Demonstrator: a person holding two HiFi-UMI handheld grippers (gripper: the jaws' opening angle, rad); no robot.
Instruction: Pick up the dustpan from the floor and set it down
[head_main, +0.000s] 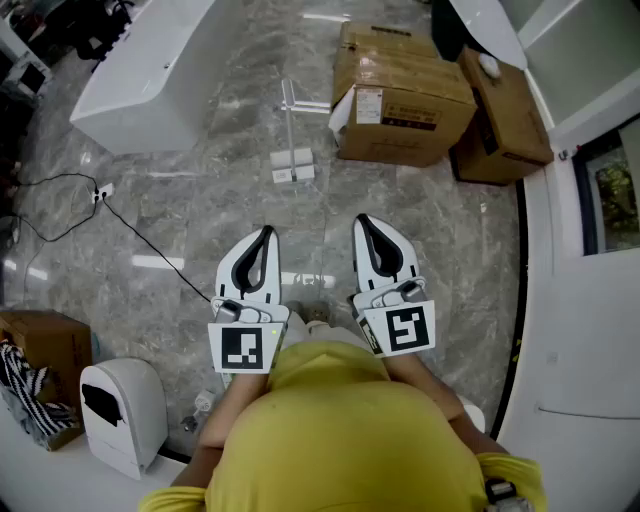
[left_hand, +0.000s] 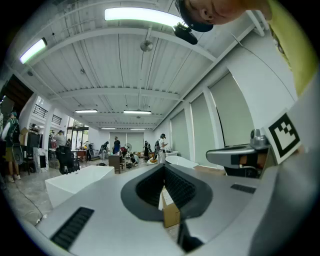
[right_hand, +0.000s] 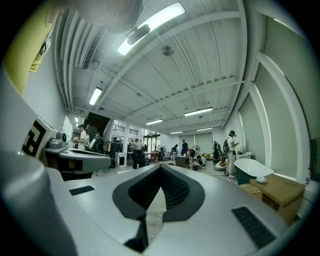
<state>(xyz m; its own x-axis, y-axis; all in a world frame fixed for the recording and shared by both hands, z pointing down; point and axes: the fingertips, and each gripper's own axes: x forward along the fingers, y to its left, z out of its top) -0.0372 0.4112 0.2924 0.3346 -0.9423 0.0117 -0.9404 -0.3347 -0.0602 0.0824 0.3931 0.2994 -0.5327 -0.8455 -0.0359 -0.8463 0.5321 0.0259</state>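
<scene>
A small white dustpan (head_main: 292, 165) with a thin upright handle stands on the grey marble floor, well ahead of both grippers. My left gripper (head_main: 266, 232) and right gripper (head_main: 361, 220) are held side by side, level, close to the person's yellow shirt. Both are shut with nothing between the jaws. In the left gripper view the left gripper (left_hand: 164, 167) has its jaw tips meeting, and the other gripper's body shows at the right. The right gripper (right_hand: 160, 167) is closed the same way in the right gripper view. Neither gripper view shows the dustpan.
Cardboard boxes (head_main: 400, 95) sit beyond the dustpan to the right. A long white tub (head_main: 140, 80) lies at far left. A black cable (head_main: 130, 235) with a power strip (head_main: 102, 192) crosses the floor. A white bin (head_main: 120, 410) and a box (head_main: 45, 345) stand near left.
</scene>
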